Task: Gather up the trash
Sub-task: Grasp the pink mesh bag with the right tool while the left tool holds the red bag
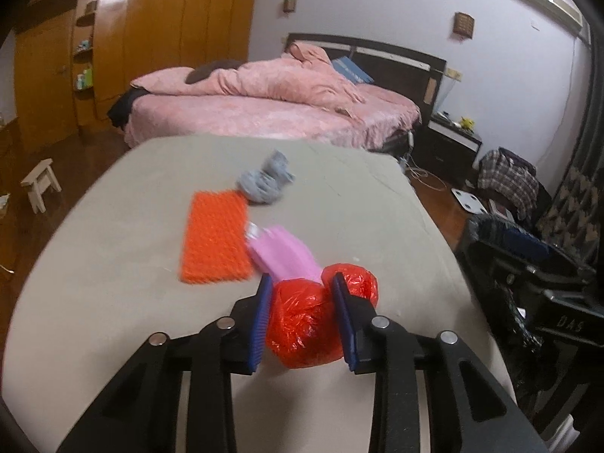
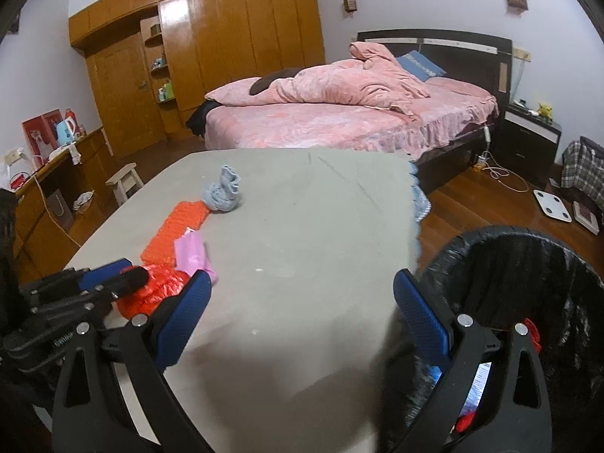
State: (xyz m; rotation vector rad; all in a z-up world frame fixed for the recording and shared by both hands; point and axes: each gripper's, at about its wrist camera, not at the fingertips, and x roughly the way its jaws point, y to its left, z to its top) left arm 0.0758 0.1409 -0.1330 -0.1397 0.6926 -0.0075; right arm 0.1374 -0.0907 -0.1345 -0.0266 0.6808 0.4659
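Observation:
My left gripper point(image 1: 302, 283) is shut on a crumpled red plastic bag point(image 1: 309, 324), gripped between its blue pads on the grey table point(image 1: 113, 264). In the right wrist view the left gripper point(image 2: 124, 271) and the red bag point(image 2: 158, 290) show at the left. A pink packet point(image 1: 283, 256), an orange mesh pad point(image 1: 215, 238) and a grey cloth bundle point(image 1: 264, 181) lie just beyond. My right gripper point(image 2: 302, 294) is open and empty over the table's right edge, beside a black-lined trash bin point(image 2: 528, 302) that holds some trash.
A pink bed point(image 2: 339, 113) stands behind the table, with a wooden wardrobe point(image 2: 226, 37) at the back. A small white stool point(image 2: 124, 181) stands left of the table. A white scale point(image 2: 553, 204) and clothes lie on the wooden floor at right.

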